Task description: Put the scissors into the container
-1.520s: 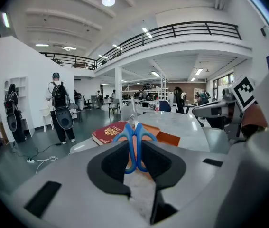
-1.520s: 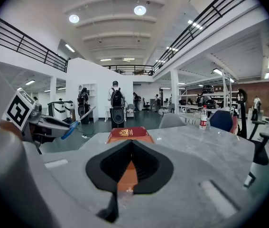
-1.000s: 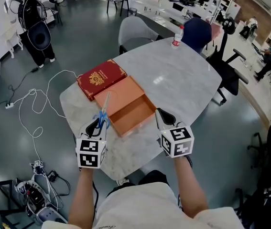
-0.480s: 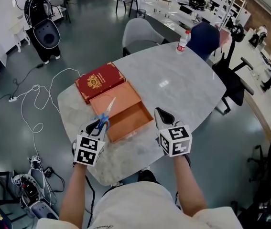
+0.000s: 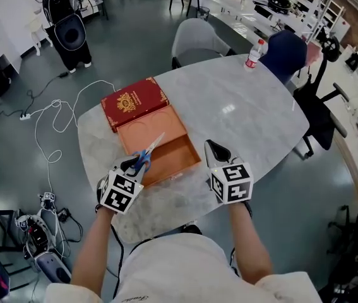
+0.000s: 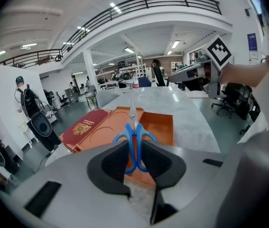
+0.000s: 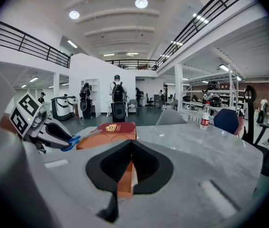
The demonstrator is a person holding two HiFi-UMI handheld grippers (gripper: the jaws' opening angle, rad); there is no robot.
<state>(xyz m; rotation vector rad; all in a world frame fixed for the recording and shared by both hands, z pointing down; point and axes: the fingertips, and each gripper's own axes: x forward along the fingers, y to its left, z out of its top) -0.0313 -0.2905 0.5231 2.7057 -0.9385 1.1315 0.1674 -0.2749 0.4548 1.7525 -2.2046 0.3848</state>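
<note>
Blue-handled scissors [image 5: 148, 153] are held by their handles in my left gripper [image 5: 134, 163], which is shut on them. The blades point up and right over the near left part of the open orange container [image 5: 177, 152]. In the left gripper view the scissors [image 6: 134, 136] stick out between the jaws above the container [image 6: 160, 127]. My right gripper [image 5: 213, 149] hovers just right of the container with its jaws shut and nothing between them. In the right gripper view the gripper [image 7: 132, 145] faces the container's orange corner [image 7: 124, 180], with the scissors [image 7: 72, 140] at the left.
A red lid [image 5: 134, 102] with a gold emblem lies against the container's far side on the marble table [image 5: 242, 115]. A water bottle [image 5: 252, 54] stands at the far edge. A grey chair [image 5: 195, 38] and a blue chair [image 5: 286, 52] are behind it. Cables [image 5: 46, 128] lie on the floor at left.
My left gripper has swung the scissors so the blades now lean to the right over the container. The right gripper has barely moved.
</note>
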